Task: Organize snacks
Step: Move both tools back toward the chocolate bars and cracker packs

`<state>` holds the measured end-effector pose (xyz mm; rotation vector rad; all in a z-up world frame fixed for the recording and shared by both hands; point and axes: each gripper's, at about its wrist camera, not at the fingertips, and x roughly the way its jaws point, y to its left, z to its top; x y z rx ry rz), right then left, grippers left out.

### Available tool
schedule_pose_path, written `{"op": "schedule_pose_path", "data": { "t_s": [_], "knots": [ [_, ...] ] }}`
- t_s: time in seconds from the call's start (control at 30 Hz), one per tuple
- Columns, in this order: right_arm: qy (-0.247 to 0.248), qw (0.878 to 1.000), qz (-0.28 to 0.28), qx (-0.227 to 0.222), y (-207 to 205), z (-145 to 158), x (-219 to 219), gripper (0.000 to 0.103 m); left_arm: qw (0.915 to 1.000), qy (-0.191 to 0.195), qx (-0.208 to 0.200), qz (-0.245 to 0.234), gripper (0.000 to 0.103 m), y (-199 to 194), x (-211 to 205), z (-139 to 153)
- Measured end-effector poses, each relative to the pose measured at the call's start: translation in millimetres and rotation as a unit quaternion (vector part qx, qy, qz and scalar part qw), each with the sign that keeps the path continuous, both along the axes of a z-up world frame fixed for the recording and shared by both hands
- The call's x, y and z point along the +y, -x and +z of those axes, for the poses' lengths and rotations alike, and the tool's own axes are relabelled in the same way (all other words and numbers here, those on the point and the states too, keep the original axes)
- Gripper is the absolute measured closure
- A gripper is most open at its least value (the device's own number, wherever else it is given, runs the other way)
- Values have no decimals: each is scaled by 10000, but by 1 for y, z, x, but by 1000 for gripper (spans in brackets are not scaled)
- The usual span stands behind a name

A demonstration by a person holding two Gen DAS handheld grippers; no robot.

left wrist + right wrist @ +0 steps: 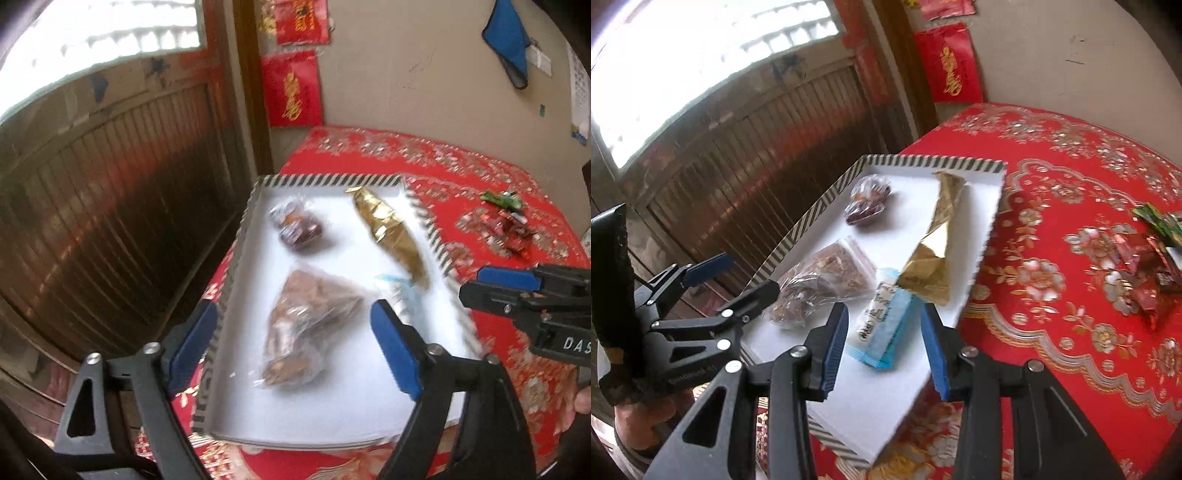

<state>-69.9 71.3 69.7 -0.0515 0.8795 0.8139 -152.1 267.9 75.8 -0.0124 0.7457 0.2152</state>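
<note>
A shallow tray (332, 181) (923, 162) with a striped rim and white floor lies on the red tablecloth. In it are a clear bag of brown snacks (306, 317) (827, 273), a small bag of dark red fruit (297, 229) (866, 206), a gold packet (388, 229) (934, 254) and a blue-white packet (399, 295) (882, 325). My left gripper (293, 310) (738, 278) hovers wide open over the brown bag. My right gripper (885, 310) (476, 291) stands open astride the blue-white packet, pads clear of it.
A pile of loose red and green wrapped snacks (506, 221) (1152, 266) sits on the tablecloth (1052, 184) right of the tray. The table's left edge drops off beside a wooden door (129, 184). Red paper hangings (293, 88) are on the wall behind.
</note>
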Motion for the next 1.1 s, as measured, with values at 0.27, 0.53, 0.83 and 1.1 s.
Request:
{"op": "schedule_pose_path", "data": {
  "t_s": [0.27,0.53,0.83,1.1],
  "knots": [
    [-71,9979,-638,-73,-17,7,-63,59,9982,-36,-182,-562,13,-24,-53,16],
    [-24,9896,-1436,17,-38,-1,-138,58,9921,35,-11,-1252,13,-62,-119,14],
    [87,9673,-2523,248,-80,-14,-236,51,9850,82,179,-1712,13,-108,-181,15],
    [-62,9653,-2570,455,-98,-20,-256,51,9813,115,363,-1884,13,-143,-214,16]
  ]
}}
